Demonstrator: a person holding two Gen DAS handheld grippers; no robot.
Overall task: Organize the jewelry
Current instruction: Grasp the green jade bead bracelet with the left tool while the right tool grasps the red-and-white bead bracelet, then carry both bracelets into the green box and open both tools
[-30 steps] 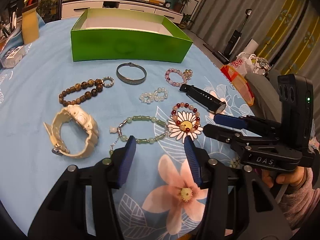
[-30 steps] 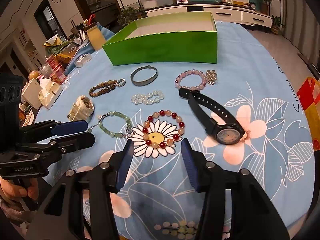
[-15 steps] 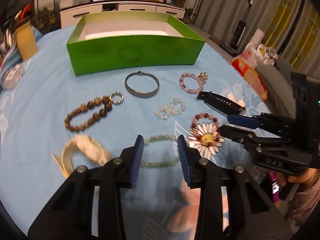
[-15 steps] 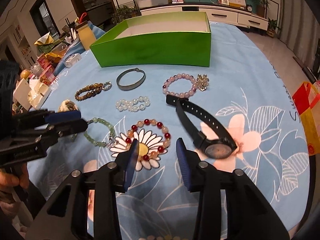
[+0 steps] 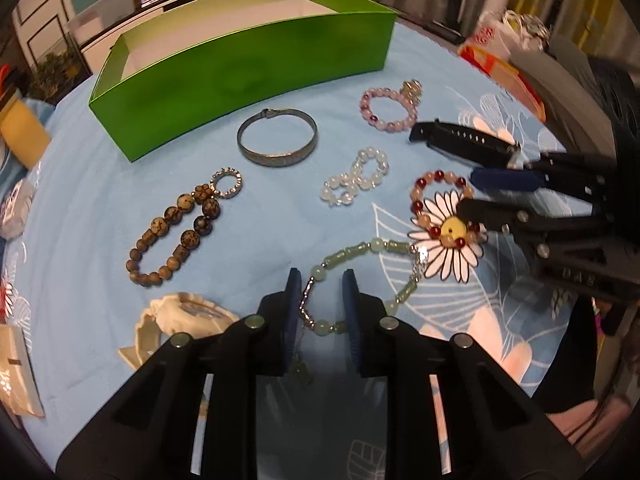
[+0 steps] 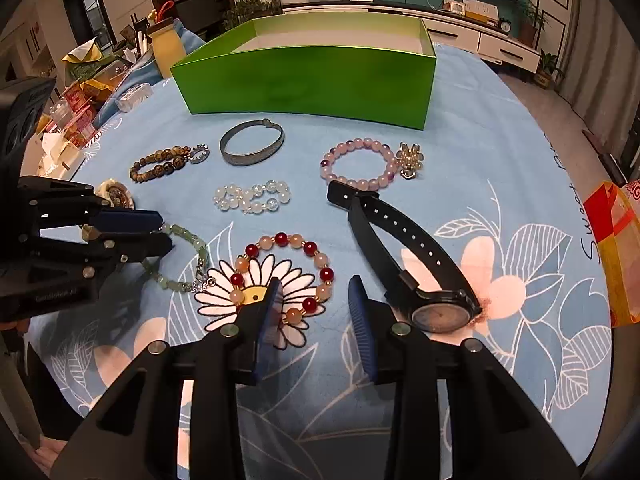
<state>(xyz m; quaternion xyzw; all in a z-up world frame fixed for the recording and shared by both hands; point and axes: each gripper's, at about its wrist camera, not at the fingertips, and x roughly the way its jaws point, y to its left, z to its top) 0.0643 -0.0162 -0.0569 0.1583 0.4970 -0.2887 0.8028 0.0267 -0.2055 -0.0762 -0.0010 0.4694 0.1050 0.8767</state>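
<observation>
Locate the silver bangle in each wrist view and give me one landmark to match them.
Left wrist view: silver bangle, upper centre, just in front of the green box.
Right wrist view: silver bangle, upper left of centre, again in front of the box.
Shared landmark: the green box.

The tablecloth (image 6: 520, 152) reads "Sweet" along its edge; other lettering is illegible.

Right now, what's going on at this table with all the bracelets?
A person is sorting jewelry with a two-fingered tool in each hand. The left gripper is closing around the green bead bracelet, which lies between its fingers on the blue tablecloth. The right gripper is closing over the red-and-peach bead bracelet; it has not gripped it yet. The other bracelets and two watches lie in front of the green box, not yet inside.
</observation>
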